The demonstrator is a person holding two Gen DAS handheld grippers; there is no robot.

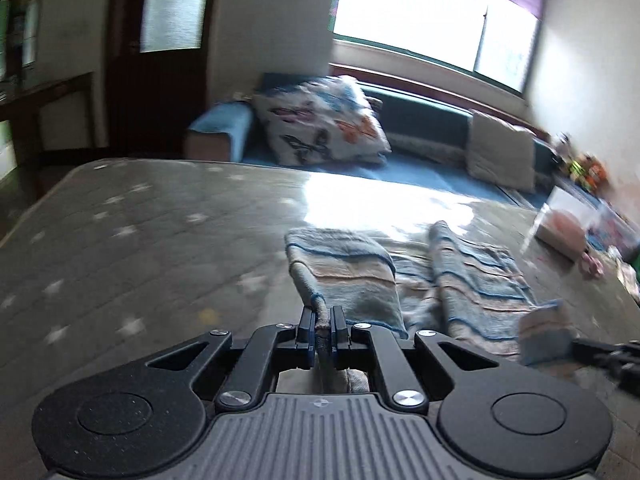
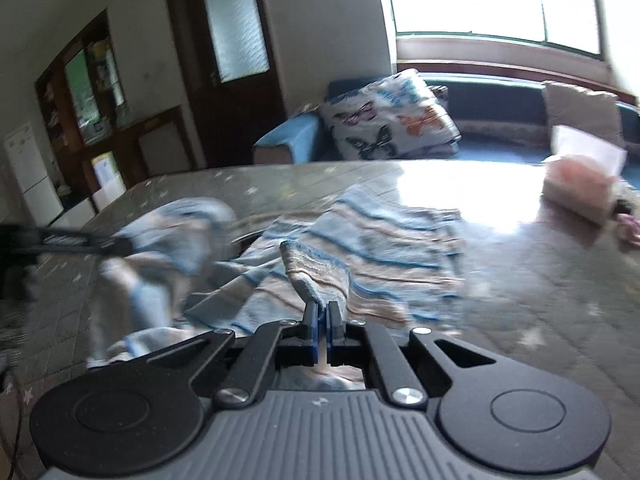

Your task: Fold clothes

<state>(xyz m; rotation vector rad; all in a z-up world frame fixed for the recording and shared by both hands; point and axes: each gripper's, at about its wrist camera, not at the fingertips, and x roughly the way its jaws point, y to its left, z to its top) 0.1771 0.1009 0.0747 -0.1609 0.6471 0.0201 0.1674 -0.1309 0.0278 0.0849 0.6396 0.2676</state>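
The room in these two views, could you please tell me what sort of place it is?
Probably a home living room or bedroom: a bare mattress serves as the work surface, a blue sofa with a butterfly cushion sits under a wide window, and a wooden door stands behind.

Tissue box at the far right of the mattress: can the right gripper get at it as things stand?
Probably not yet. The right gripper is shut on a corner of the striped cloth, so its jaws are occupied. The mattress between it and the tissue box looks unobstructed.
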